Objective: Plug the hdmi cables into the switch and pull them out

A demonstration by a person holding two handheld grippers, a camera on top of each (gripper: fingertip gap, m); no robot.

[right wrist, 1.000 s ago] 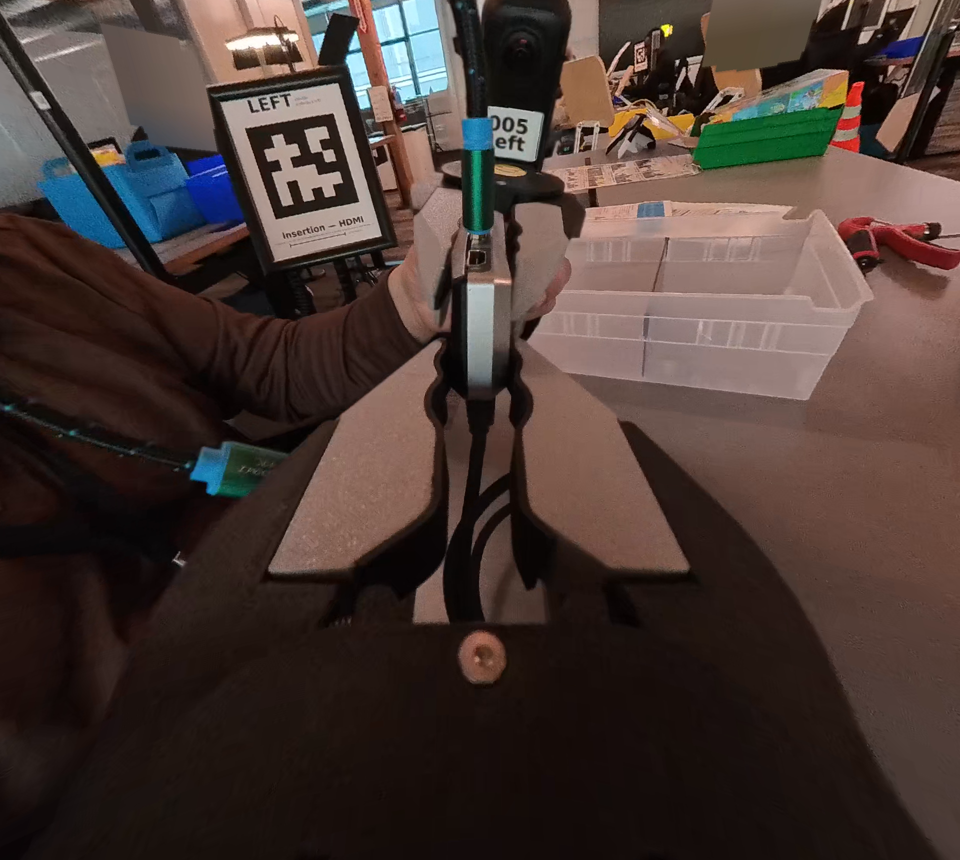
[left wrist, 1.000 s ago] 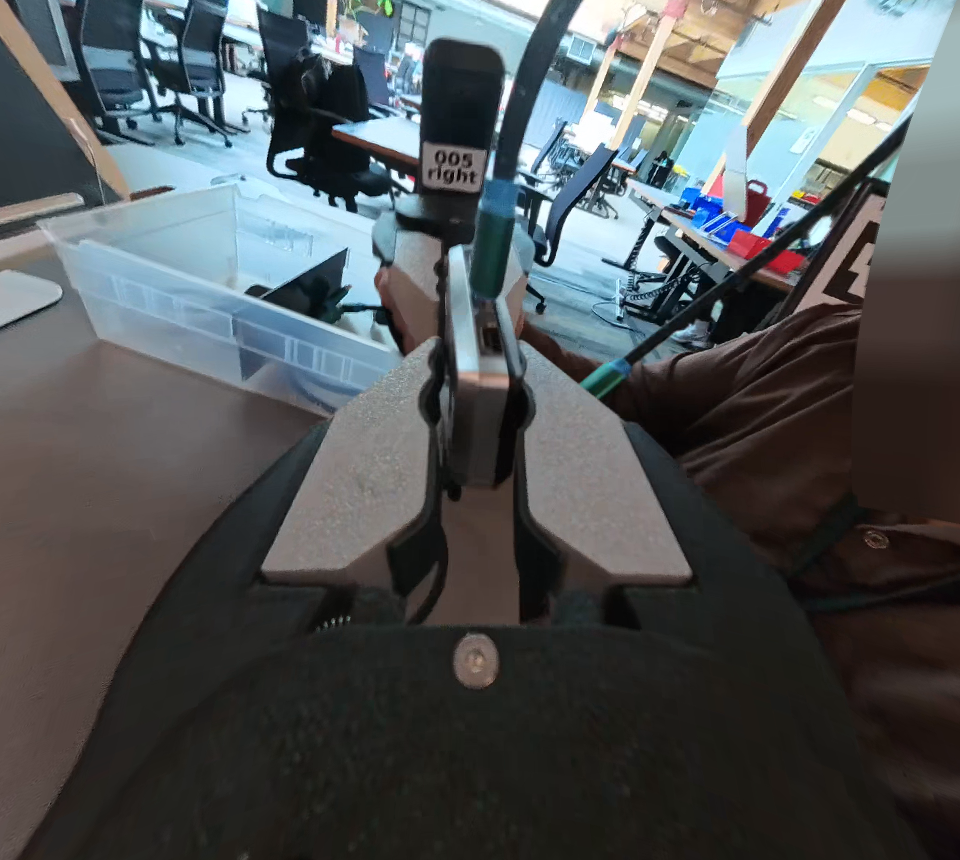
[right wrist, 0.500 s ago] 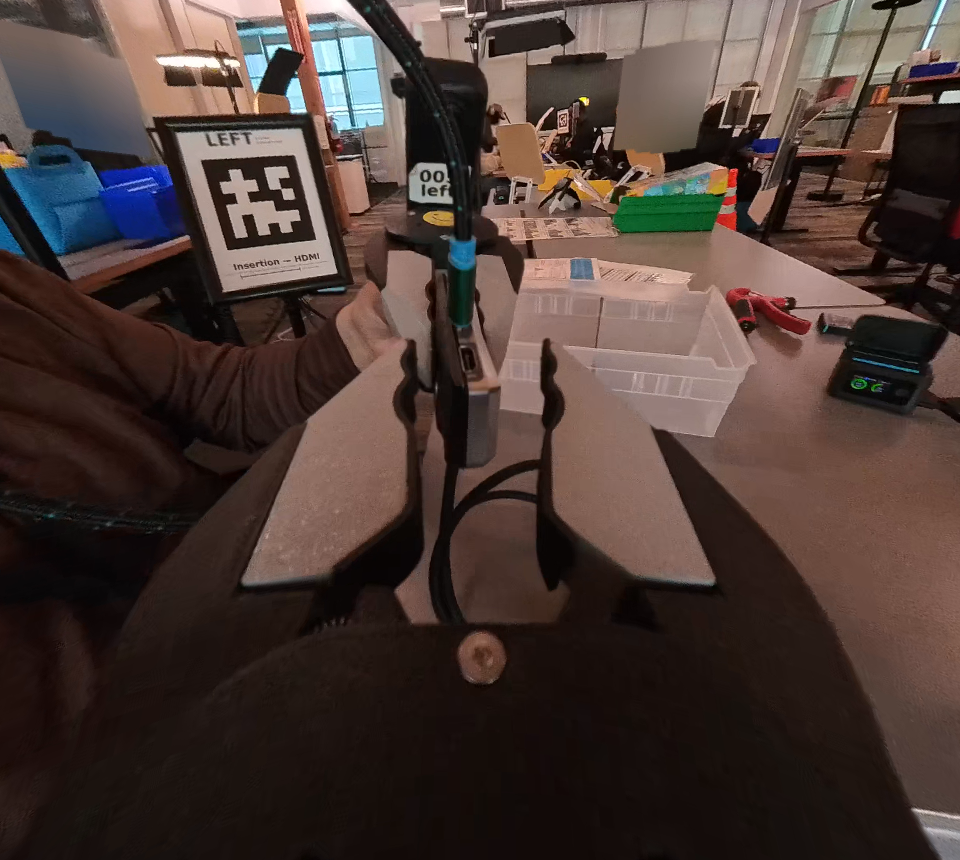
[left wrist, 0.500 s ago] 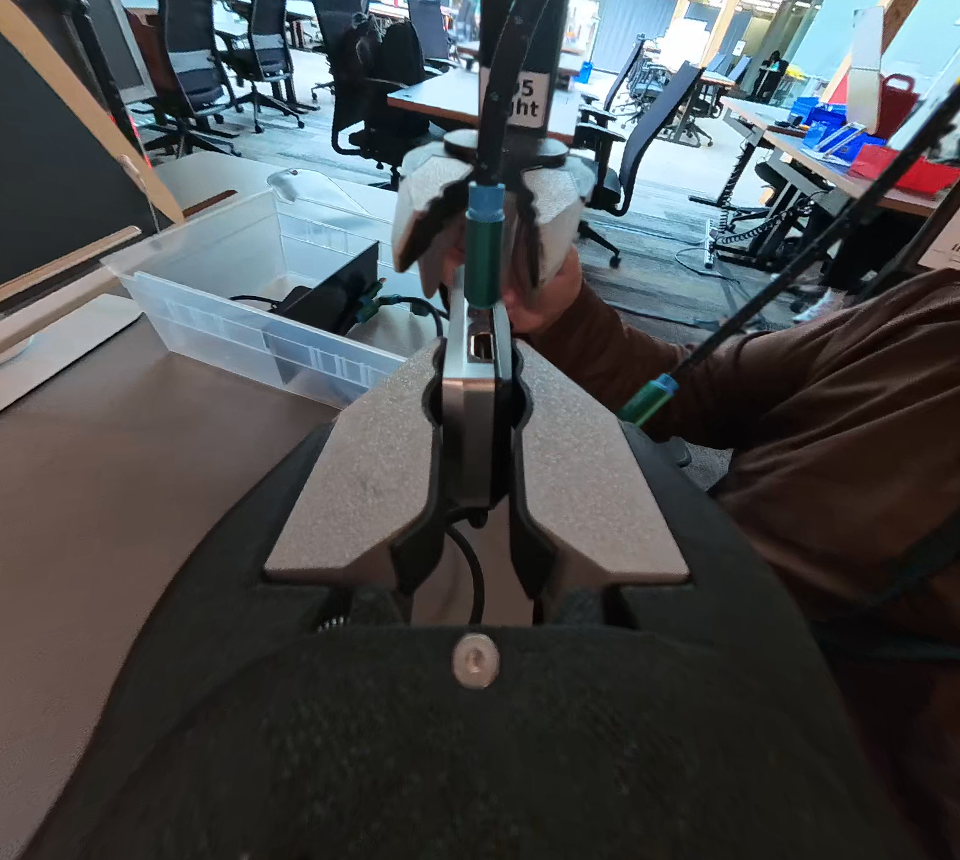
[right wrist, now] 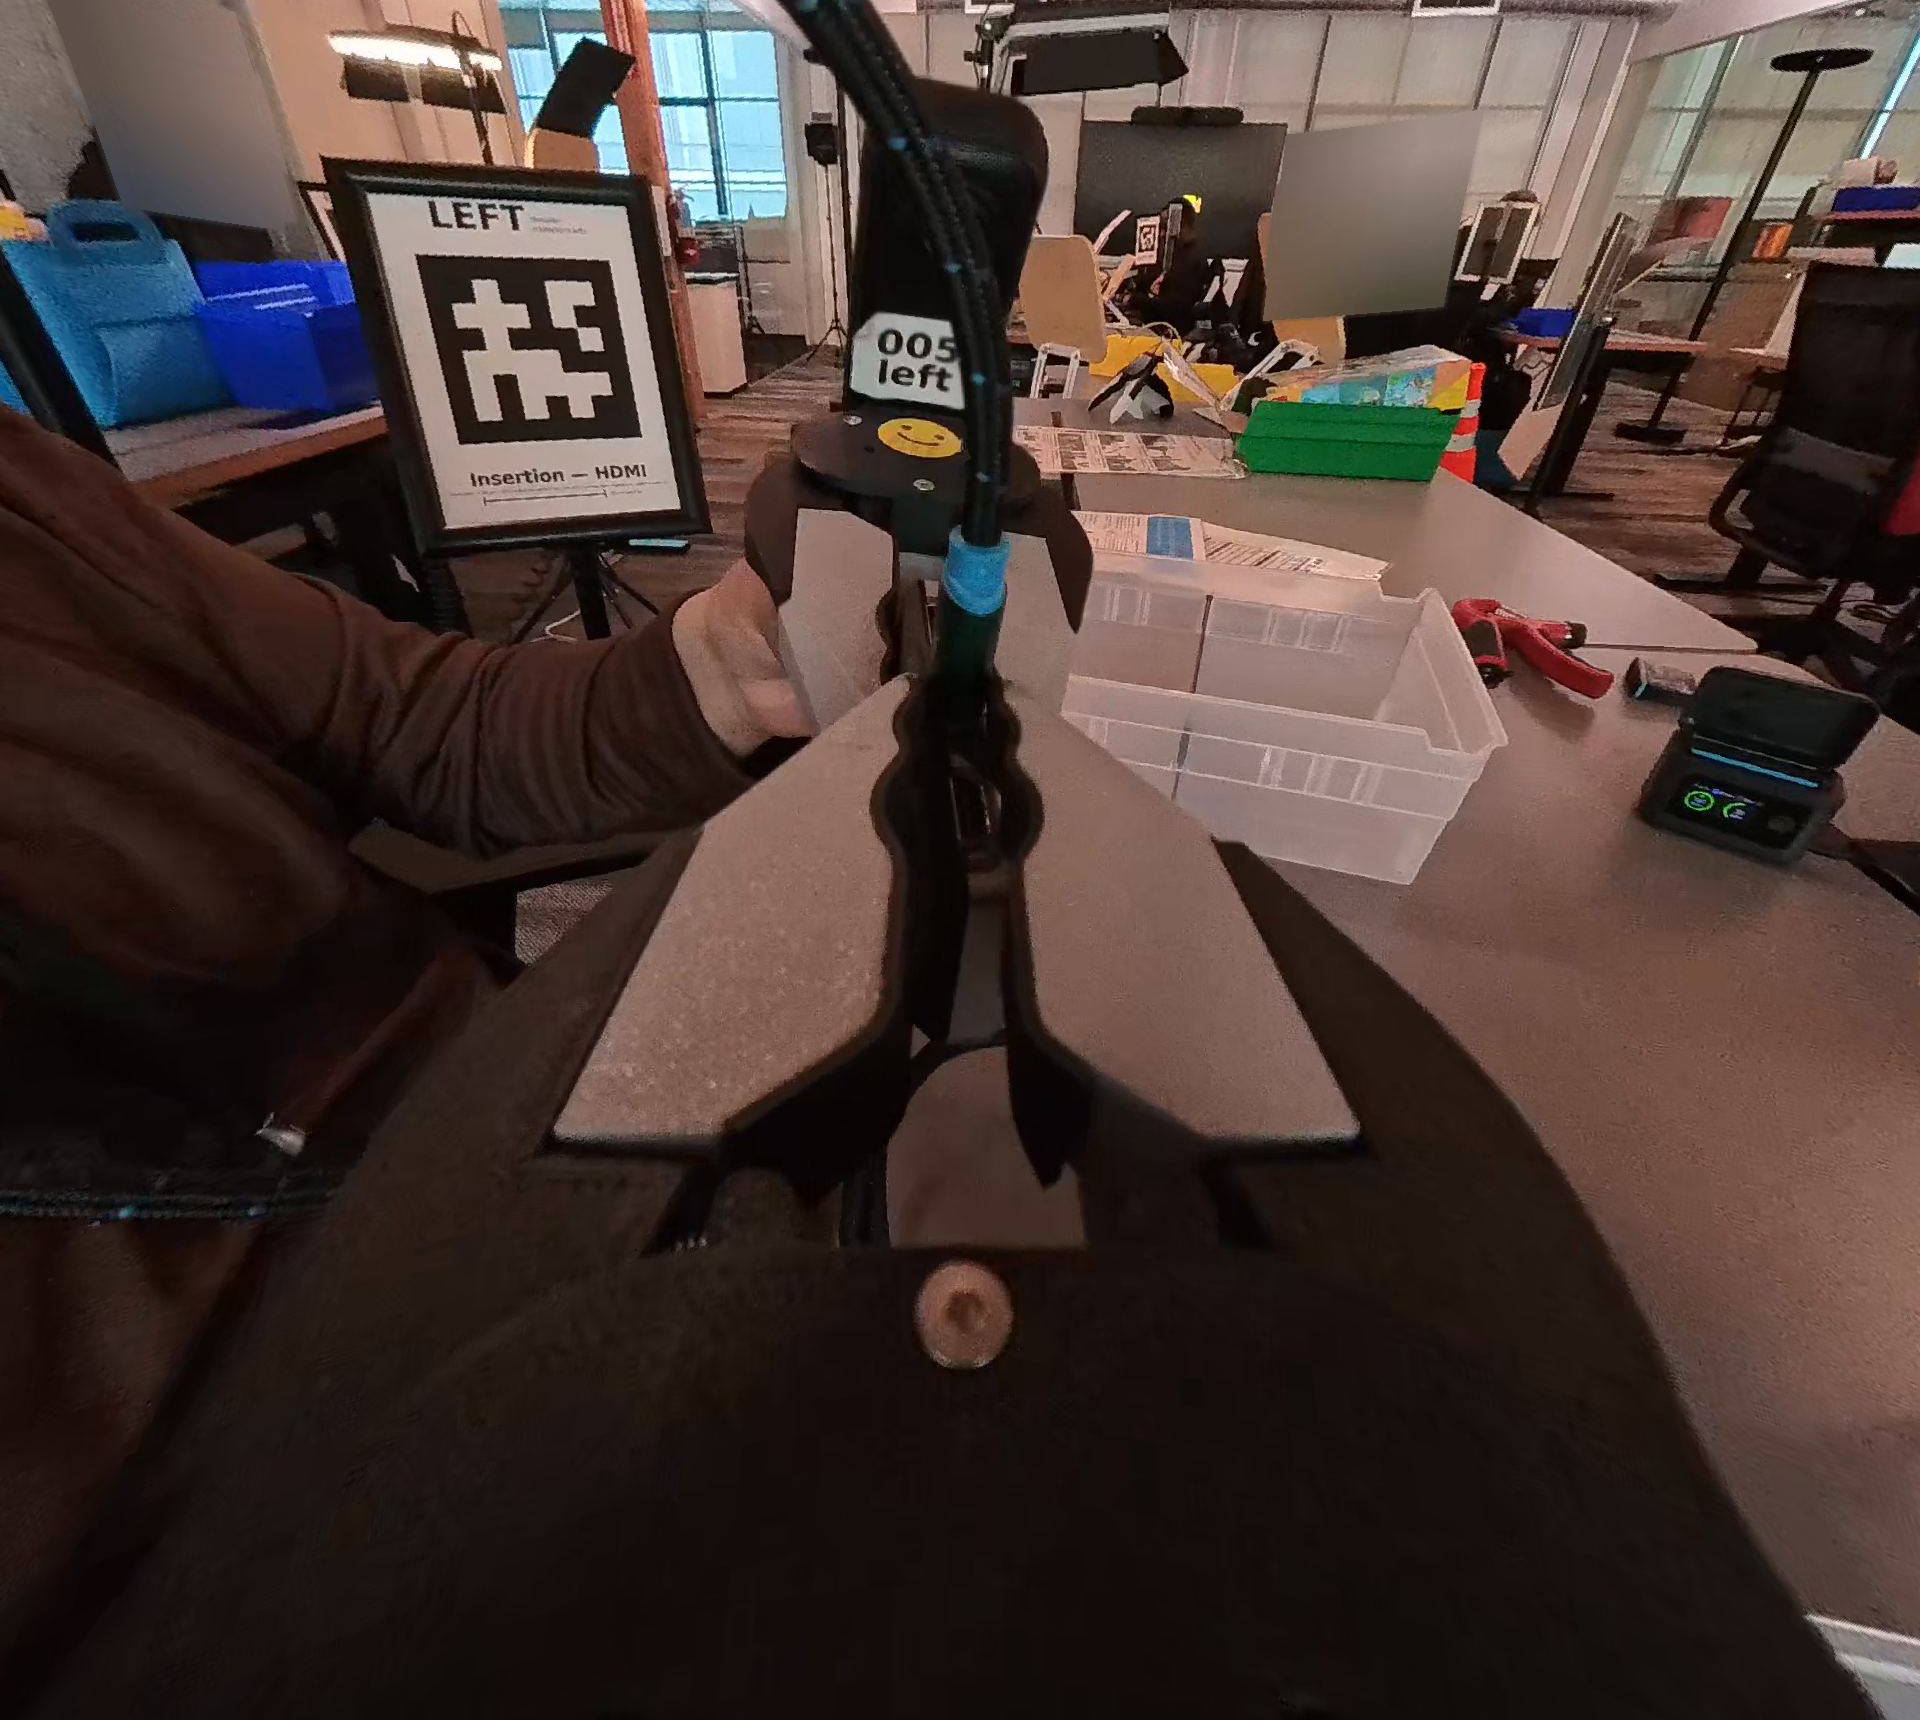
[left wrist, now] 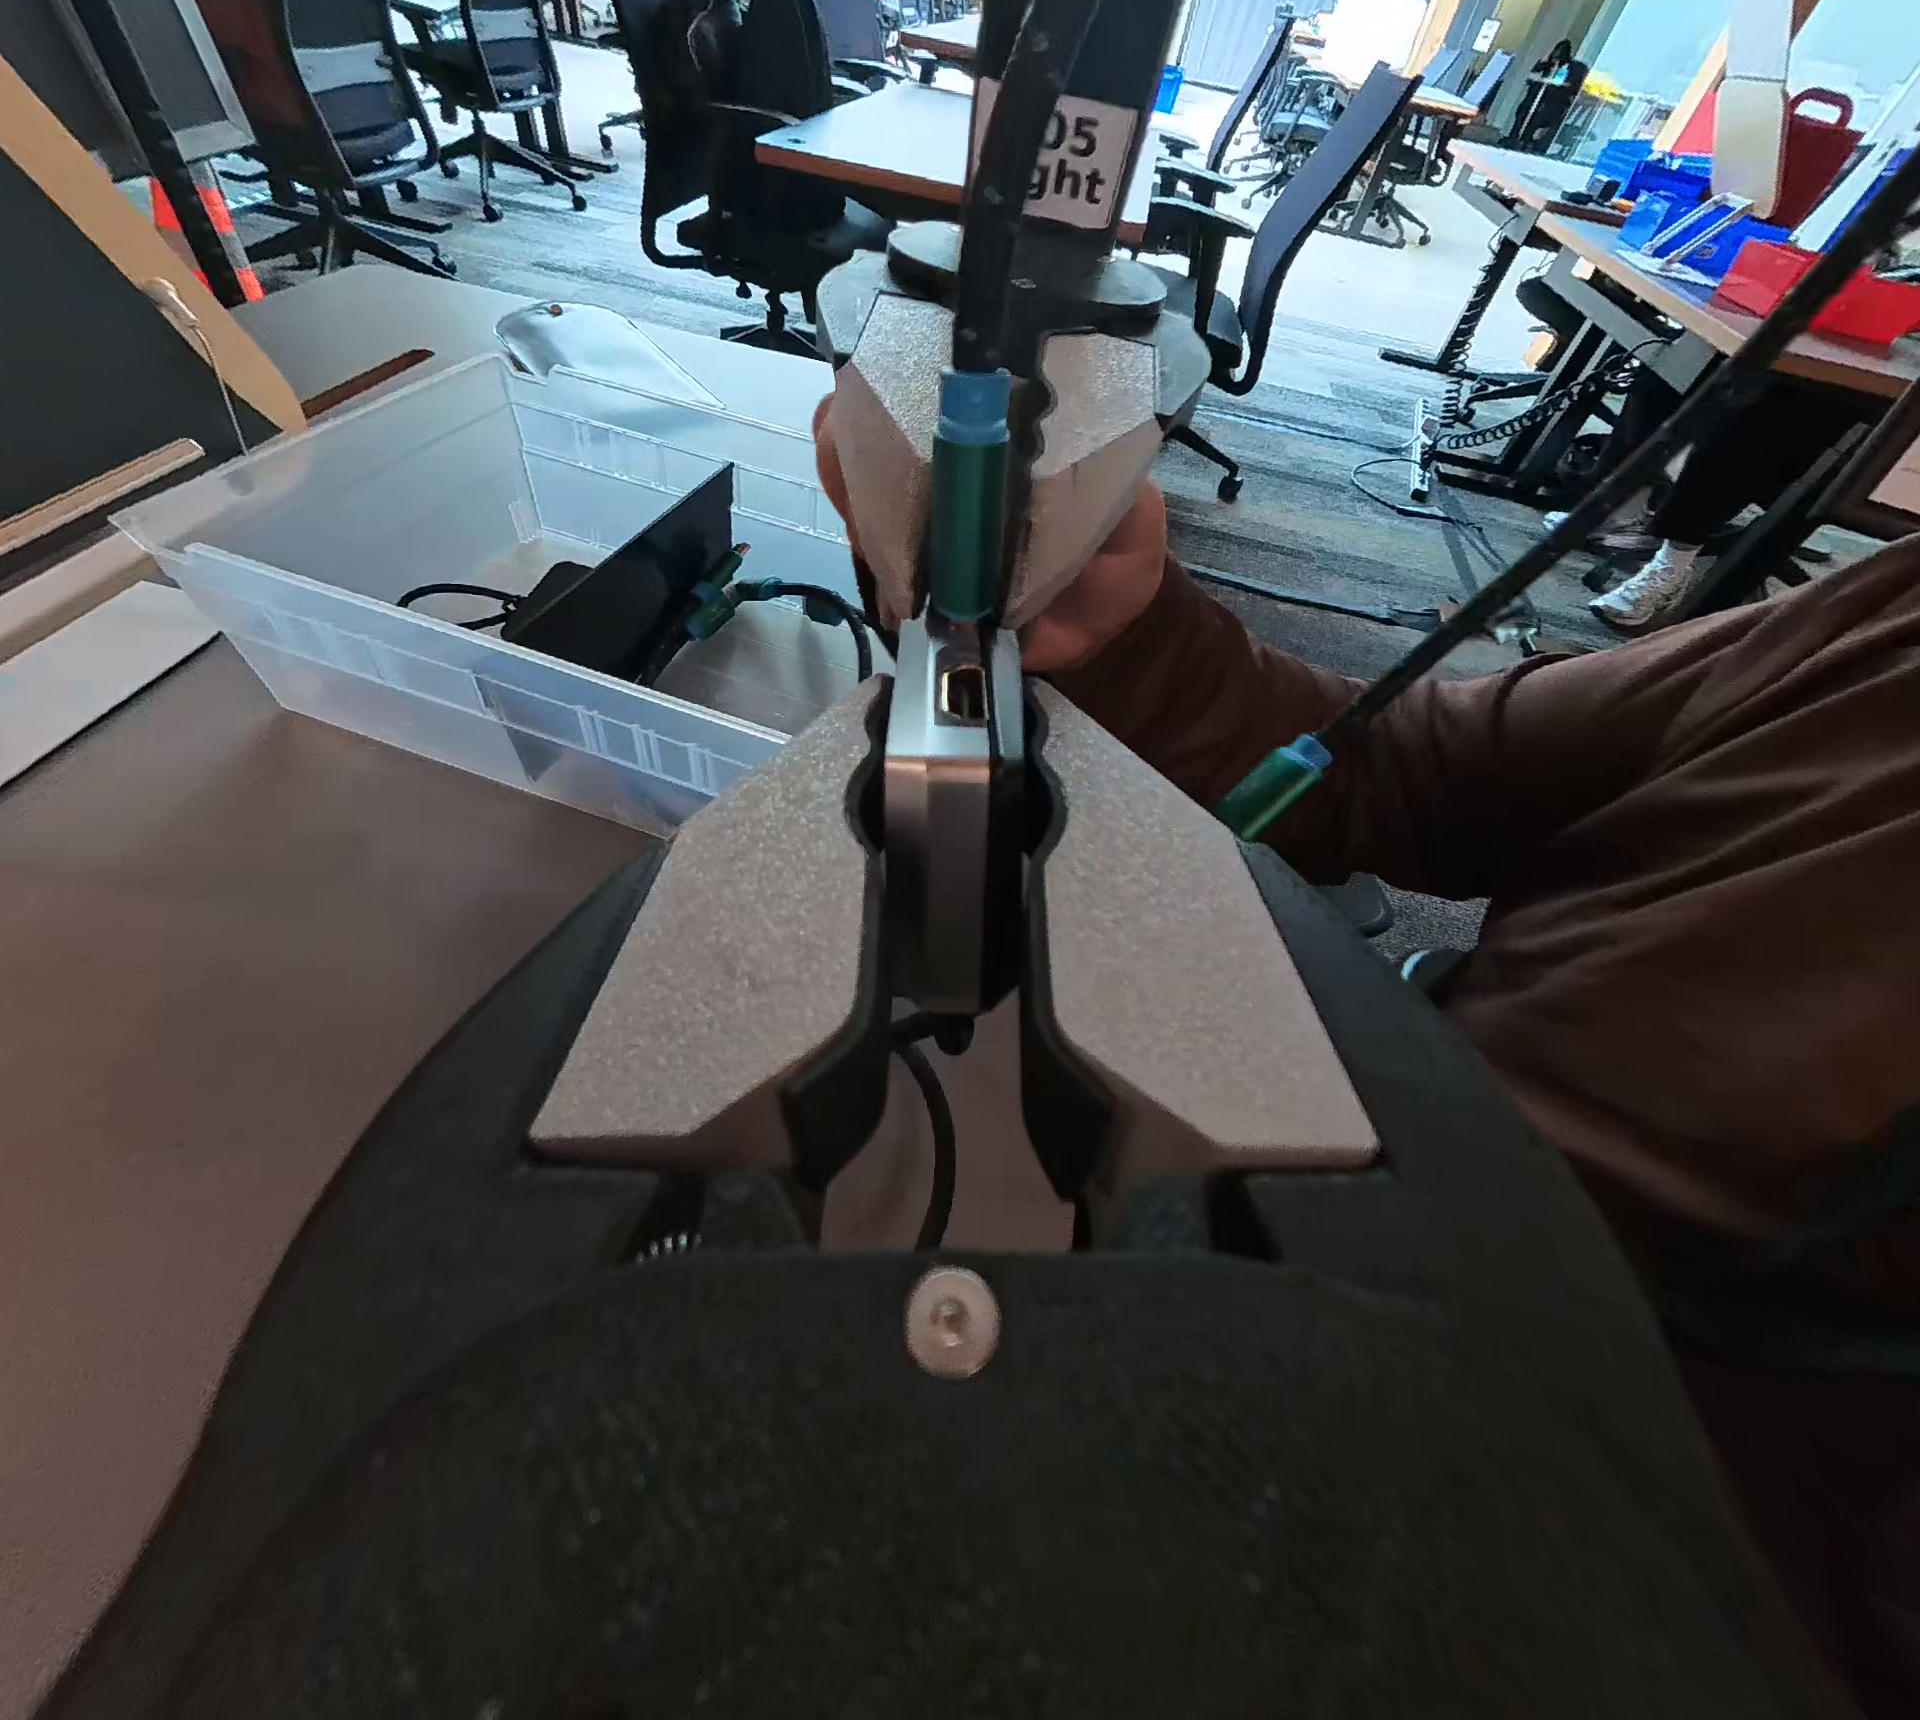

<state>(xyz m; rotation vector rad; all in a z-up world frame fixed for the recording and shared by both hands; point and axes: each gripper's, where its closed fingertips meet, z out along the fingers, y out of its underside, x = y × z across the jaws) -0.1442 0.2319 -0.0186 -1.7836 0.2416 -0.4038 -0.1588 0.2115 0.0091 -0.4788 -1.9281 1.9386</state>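
Note:
My left gripper [left wrist: 954, 730] is shut on the edges of the silver HDMI switch [left wrist: 935, 839] and holds it upright above the table. One free port [left wrist: 961, 694] faces me. A green HDMI plug with a blue band [left wrist: 966, 507] stands in the switch's far end, with its black braided cable arching overhead. My right gripper [right wrist: 958, 720] is shut on that plug [right wrist: 971, 600], and in the left wrist view its fingers [left wrist: 883, 475] clamp the plug's body. A second green plug [left wrist: 1273, 787] hangs loose by the person's brown sleeve. In the right wrist view the switch is mostly hidden behind my fingers.
A clear plastic bin [left wrist: 436, 548] holding a black box and cables stands on the grey table [left wrist: 208, 943]; the bin also shows in the right wrist view [right wrist: 1299, 735]. A red-handled tool [right wrist: 1538, 642], a small black device with a lit screen [right wrist: 1756, 766] and a framed marker sign [right wrist: 520, 351] are nearby. My left and right fingertips are right by each other.
My right gripper let go of the switch, opened, shifted onto the green plug and closed on it. My left gripper kept its hold on the switch.

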